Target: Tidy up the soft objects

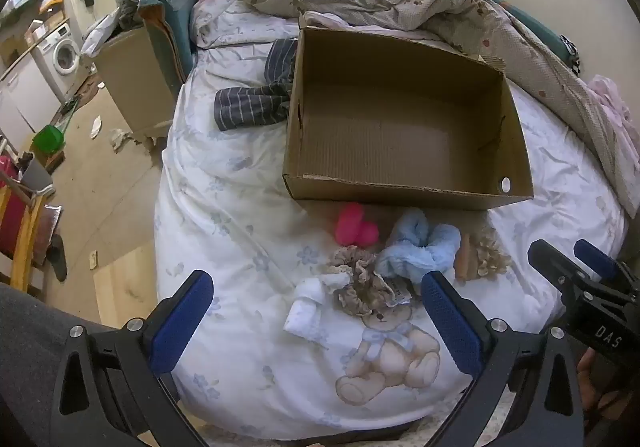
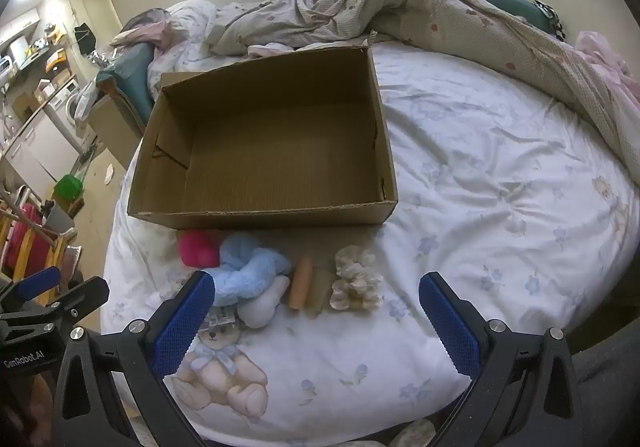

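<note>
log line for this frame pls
left gripper open, empty | right gripper open, empty | box empty | soft items on bed beside box, none moved

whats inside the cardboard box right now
Only the bare corrugated floor of the cardboard box shows; nothing lies in it. Its near wall hides a thin strip of floor.

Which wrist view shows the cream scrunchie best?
Right wrist: the cream scrunchie lies fully in view beside the orange roll. Left wrist shows it only small near the right hand-held gripper.
</note>
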`<state>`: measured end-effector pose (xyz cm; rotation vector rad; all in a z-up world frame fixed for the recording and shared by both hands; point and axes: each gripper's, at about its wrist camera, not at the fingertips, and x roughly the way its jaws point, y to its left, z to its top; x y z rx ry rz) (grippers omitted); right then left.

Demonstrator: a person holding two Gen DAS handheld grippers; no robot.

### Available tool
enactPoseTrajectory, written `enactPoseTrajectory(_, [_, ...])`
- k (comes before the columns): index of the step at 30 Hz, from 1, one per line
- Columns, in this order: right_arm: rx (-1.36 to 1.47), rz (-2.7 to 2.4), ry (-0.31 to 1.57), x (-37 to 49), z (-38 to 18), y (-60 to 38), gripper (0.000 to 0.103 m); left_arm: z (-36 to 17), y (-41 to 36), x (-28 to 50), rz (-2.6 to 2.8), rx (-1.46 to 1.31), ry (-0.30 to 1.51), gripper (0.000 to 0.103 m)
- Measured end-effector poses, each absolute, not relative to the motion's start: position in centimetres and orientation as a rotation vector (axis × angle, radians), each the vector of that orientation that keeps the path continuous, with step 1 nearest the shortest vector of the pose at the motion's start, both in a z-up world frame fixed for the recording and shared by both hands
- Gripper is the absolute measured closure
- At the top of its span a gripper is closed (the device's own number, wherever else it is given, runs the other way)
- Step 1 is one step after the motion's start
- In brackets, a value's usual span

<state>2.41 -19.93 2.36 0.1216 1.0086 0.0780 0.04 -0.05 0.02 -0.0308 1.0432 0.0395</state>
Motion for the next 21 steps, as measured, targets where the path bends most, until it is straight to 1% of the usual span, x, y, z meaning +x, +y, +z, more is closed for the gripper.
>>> enactPoseTrajectory(21, [0.127, 0.083, 1.005, 2.44, 2.4, -19.93, 0.0, -0.08, 0.02, 0.04, 0.04, -0.042, 1.039, 0.0])
